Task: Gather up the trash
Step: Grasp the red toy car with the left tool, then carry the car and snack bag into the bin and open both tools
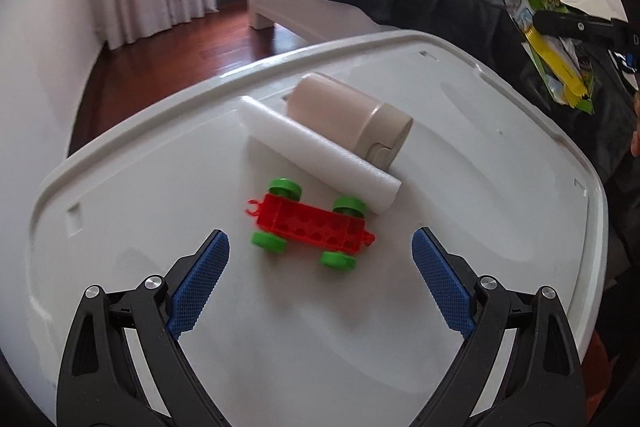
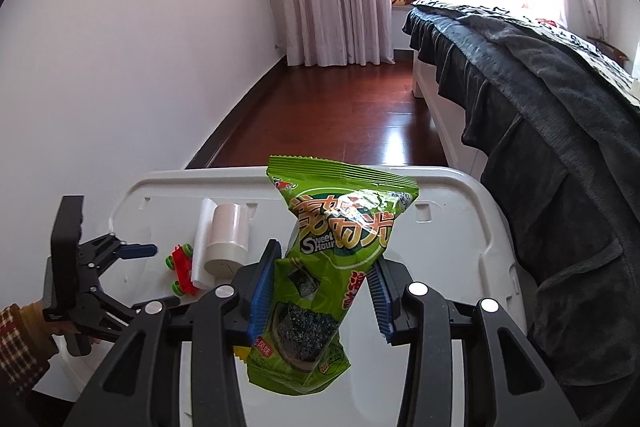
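Your right gripper [image 2: 322,291] pinches the green seaweed snack bag [image 2: 320,275] above the white lid [image 2: 460,259], while your wide-open left gripper [image 1: 320,267] risks grabbing the toy car [image 1: 310,223], not trash.

The left tongs [image 1: 320,251] hang open above a red toy car [image 1: 310,223], beside a white foam roll [image 1: 320,151] and beige cup [image 1: 352,119] on the counter [image 1: 500,187].

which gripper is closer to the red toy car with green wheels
Left. The left gripper is open right in front of the toy car, fingers on either side. The right gripper is off to the side, shut on the green snack bag.
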Available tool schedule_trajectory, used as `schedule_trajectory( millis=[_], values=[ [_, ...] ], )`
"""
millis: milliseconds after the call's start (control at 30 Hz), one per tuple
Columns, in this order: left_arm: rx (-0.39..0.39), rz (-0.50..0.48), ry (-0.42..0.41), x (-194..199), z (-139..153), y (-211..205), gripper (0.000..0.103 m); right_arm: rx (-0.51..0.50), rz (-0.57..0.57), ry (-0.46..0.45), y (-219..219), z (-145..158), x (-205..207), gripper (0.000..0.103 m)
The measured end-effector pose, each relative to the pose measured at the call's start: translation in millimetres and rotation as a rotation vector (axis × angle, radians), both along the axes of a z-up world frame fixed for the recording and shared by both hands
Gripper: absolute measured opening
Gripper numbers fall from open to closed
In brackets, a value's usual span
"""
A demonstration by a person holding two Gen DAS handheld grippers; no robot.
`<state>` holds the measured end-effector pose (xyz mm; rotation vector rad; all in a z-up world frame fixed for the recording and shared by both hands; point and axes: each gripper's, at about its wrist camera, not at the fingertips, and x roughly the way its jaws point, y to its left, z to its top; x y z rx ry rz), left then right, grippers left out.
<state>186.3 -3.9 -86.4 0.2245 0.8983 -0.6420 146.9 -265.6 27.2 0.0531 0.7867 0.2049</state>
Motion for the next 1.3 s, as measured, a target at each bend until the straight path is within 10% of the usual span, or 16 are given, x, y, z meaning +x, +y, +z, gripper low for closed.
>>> schedule_trajectory(
  millis=[433,567,1300],
  values=[
    [0.039,-0.075,0.009,17.6,-16.8,-14.1,0.09,-0.002,0.005,0.017,0.6,-5.0,5.3,0.043],
    [0.028,-0.073,-0.001,15.0,-15.0,-13.9,0.069,0.005,0.004,0.024,-0.7,-6.4,7.1,0.044],
    [-0.01,-0.02,-0.027,-42.5,18.7,2.3,0.069,-0.003,0.029,-0.005,10.7,3.1,-5.0,0.044]
  ],
)
